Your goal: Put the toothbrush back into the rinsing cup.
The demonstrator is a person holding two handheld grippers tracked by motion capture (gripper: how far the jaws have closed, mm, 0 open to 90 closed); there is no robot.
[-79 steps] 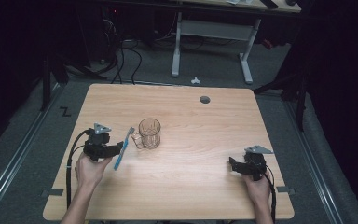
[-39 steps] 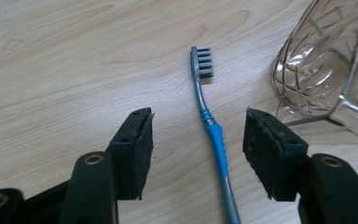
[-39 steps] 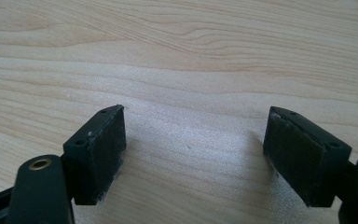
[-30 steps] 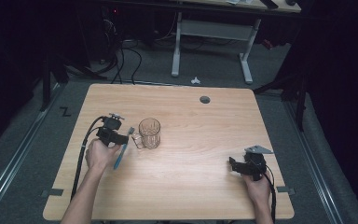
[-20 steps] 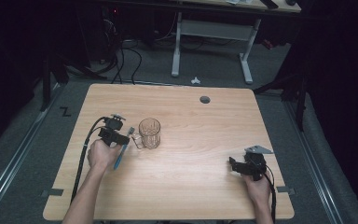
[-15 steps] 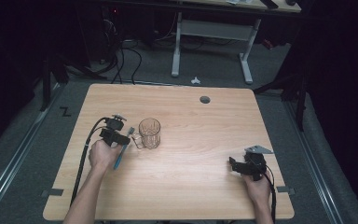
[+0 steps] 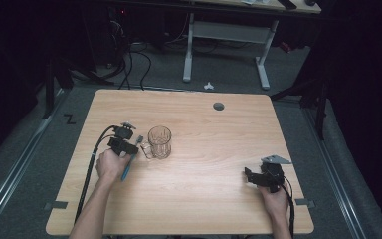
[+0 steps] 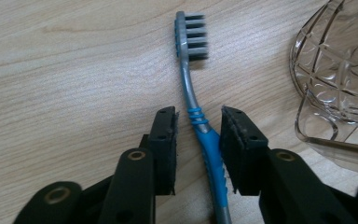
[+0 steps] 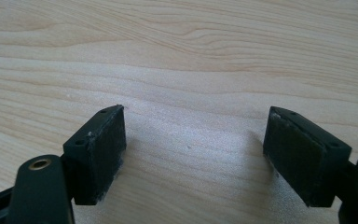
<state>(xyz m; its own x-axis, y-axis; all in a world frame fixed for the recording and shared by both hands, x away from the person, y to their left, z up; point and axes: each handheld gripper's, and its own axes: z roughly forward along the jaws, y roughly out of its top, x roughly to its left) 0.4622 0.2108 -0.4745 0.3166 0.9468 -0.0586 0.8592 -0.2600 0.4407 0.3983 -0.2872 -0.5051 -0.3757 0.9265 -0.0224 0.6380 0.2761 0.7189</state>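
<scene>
A toothbrush (image 8: 193, 100) with a blue and grey handle lies flat on the wooden table (image 7: 204, 129), bristle head away from me, just left of a clear cut-glass mug (image 7: 159, 142). My left gripper (image 8: 199, 114) points down over it, and its jaws have just been closing with the handle between them. The right pad is at the handle, while a gap still shows at the left pad. From above, the left gripper (image 7: 123, 143) covers the brush's upper half and the blue handle end (image 7: 127, 171) sticks out below the hand. My right gripper (image 9: 196, 112) rests open over bare wood at the front right (image 7: 258, 177).
The mug (image 8: 340, 70) stands close on the right of the left gripper's jaws. A round cable hole (image 7: 219, 106) sits near the table's far edge. Cables trail from both grippers toward the front edge. Desk legs and wires stand on the floor beyond.
The left hand has shifted toward the mug and settled over the toothbrush, which has stayed in place. The right hand has not moved.
</scene>
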